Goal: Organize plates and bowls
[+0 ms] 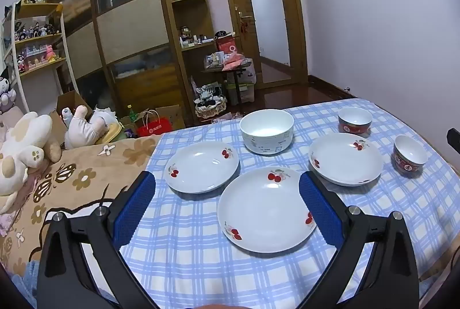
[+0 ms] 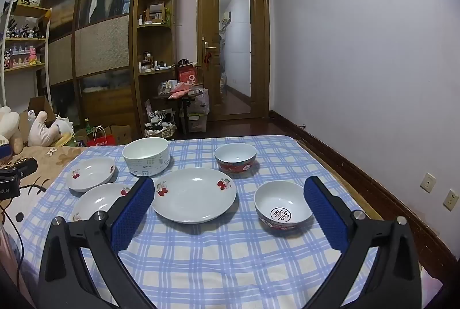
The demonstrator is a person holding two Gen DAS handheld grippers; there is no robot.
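Note:
Three white plates with cherry prints lie on the blue checked cloth: a left plate (image 1: 201, 166), a near plate (image 1: 266, 208) and a right plate (image 1: 345, 158). Behind them stands a tall white bowl (image 1: 266, 135), and two small red bowls (image 1: 354, 120) (image 1: 409, 155) sit on the right. My left gripper (image 1: 227, 179) hangs open above the near plate, holding nothing. My right gripper (image 2: 229, 183) is also open and holds nothing, with the right plate (image 2: 195, 194) and the nearer red bowl (image 2: 283, 205) ahead between its fingers.
The checked cloth (image 1: 201, 265) covers a table beside a bed with a brown flowered blanket (image 1: 72, 188) and plush toys (image 1: 26, 153). A wall with sockets (image 2: 373, 78) runs along the right. Wardrobe, shelves and a cluttered side table (image 2: 184, 96) stand behind.

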